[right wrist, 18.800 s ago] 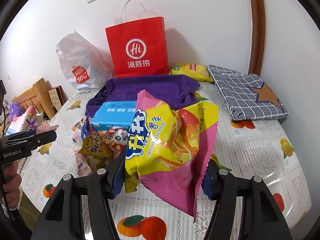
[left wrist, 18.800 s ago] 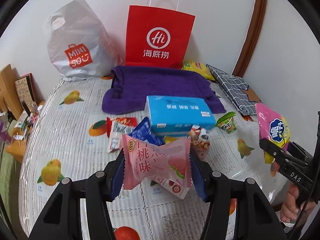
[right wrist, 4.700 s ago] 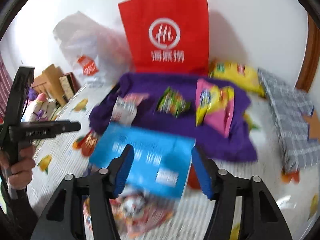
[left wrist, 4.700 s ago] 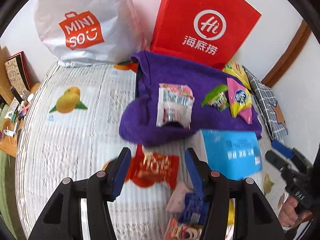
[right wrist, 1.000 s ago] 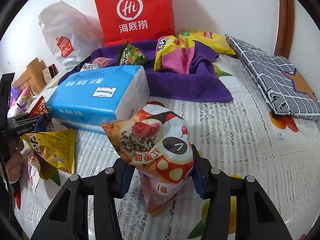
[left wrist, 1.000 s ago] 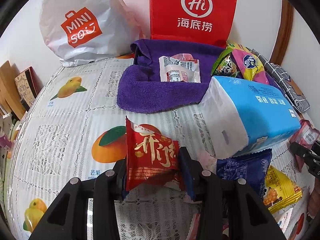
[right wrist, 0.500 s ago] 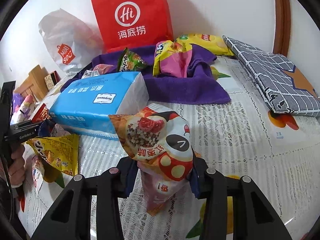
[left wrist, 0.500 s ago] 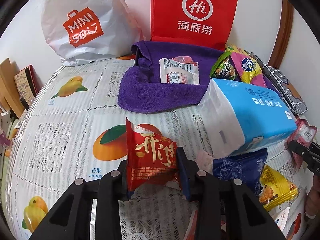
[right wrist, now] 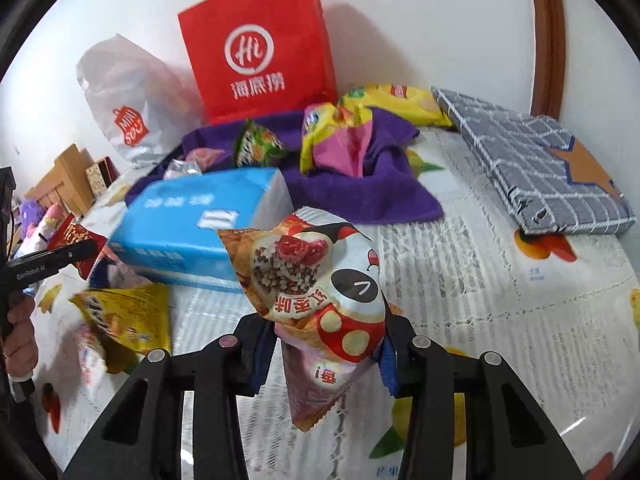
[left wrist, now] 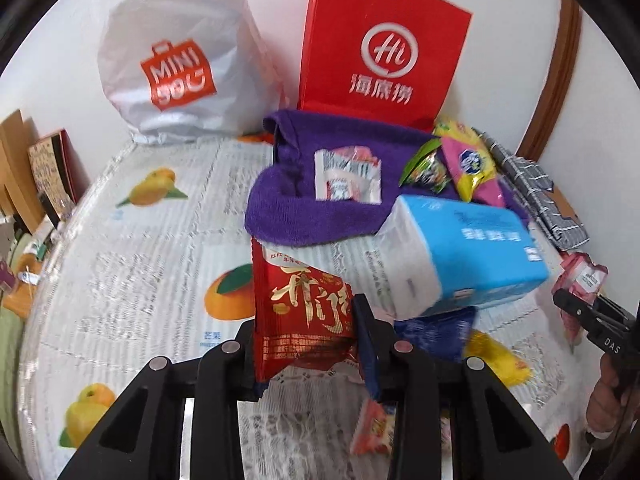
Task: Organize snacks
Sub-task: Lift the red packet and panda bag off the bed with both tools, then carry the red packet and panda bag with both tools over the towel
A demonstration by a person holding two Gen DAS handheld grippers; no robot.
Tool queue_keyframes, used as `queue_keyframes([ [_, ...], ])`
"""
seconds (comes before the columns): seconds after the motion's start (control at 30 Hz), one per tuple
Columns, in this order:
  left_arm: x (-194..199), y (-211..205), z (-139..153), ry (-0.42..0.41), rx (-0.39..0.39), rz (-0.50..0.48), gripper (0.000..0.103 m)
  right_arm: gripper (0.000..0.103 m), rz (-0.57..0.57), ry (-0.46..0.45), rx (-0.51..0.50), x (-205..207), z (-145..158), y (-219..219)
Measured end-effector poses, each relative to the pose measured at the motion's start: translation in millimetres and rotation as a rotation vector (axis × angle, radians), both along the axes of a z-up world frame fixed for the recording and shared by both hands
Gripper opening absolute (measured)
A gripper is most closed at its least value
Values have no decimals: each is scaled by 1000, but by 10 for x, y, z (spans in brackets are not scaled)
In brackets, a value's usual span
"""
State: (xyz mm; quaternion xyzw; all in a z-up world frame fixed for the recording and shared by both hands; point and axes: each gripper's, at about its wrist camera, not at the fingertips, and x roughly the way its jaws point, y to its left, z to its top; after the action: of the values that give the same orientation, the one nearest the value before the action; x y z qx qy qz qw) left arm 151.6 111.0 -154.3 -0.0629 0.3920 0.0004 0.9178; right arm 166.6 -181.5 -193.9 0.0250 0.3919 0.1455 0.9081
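With your left gripper (left wrist: 306, 344) clamping the red packet (left wrist: 301, 312) and your right gripper (right wrist: 326, 350) the panda bag (right wrist: 320, 296), the purple towel (left wrist: 316, 216) lies up-frame, nearer your left fingers.

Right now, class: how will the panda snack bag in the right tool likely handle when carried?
The panda snack bag, pinched by the right tool, looks puffy: probably light. Its crinkled film may slip. Its tail droops: likely floppy.
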Motion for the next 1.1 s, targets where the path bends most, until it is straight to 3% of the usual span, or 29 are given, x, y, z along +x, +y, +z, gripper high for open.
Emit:
queue_keyframes([
  [0.23,-122,0,205,44,-79,-13,34,43,0,-57,-18,-124,378,104],
  [0.7,-207,-139,473,-4,-16,-2,34,43,33,-128,5,-163,809,335],
  [1.1,251,-201,584,-40,-33,-26,34,43,37,-161,21,307,991,536],
])
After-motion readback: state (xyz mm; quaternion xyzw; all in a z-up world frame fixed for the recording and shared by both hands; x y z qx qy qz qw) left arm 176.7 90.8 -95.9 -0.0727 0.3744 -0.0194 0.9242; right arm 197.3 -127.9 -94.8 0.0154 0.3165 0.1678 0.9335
